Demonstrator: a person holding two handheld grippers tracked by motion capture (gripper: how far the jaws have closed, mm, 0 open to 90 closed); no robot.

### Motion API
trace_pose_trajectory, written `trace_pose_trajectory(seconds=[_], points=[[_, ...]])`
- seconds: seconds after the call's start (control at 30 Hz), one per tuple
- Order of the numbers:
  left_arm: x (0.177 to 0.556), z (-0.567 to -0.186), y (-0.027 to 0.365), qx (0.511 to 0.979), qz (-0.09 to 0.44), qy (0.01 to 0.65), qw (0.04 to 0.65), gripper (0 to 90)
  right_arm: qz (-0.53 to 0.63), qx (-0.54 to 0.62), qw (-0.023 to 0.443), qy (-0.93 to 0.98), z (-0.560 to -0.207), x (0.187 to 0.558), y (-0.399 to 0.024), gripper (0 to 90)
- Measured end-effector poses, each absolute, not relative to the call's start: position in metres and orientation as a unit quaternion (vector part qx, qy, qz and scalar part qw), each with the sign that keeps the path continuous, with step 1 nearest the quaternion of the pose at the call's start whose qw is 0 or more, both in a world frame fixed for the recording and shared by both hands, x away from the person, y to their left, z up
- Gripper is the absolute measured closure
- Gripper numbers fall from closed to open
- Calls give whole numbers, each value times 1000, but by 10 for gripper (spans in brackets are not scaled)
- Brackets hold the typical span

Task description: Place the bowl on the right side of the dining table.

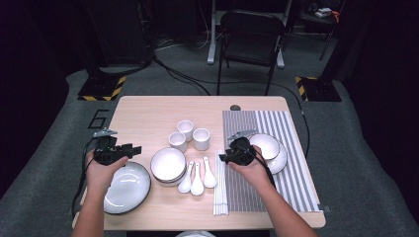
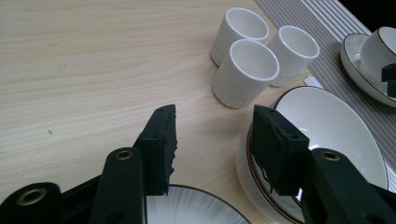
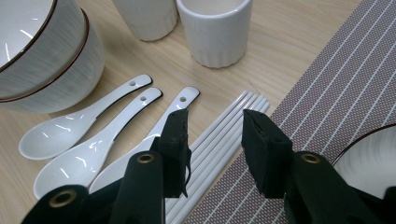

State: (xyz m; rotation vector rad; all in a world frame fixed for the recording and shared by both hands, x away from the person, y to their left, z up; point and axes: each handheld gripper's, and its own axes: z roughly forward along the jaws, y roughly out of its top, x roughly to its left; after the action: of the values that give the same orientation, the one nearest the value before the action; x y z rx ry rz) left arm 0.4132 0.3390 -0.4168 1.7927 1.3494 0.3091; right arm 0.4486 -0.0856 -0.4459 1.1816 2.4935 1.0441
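Right tool (image 3: 212, 140) above chopsticks (image 3: 219, 140)

Table (image 1: 148, 118) brightly lit from above; surrounding room dark; glare on spoons (image 3: 70, 140); soft shadows.

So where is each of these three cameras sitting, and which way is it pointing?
High view: fixed above the person's side, looking forward and down on the table; both forearms, the left gripper and the right gripper show.
Left gripper view: rides that gripper, looking past its open black fingers at three white cups and stacked bowls.
Right gripper view: rides that gripper, looking down at white chopsticks, spoons and the striped mat.
Shared: both gripper views show the cups, bowls and mat.
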Motion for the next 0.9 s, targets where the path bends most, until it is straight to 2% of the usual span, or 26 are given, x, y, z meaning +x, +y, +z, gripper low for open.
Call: trace_pose_trajectory(seconds=[0.9], points=[[408,-419,342,716,129,539,424,509,350,392,83,847,-454,452,-72,641]])
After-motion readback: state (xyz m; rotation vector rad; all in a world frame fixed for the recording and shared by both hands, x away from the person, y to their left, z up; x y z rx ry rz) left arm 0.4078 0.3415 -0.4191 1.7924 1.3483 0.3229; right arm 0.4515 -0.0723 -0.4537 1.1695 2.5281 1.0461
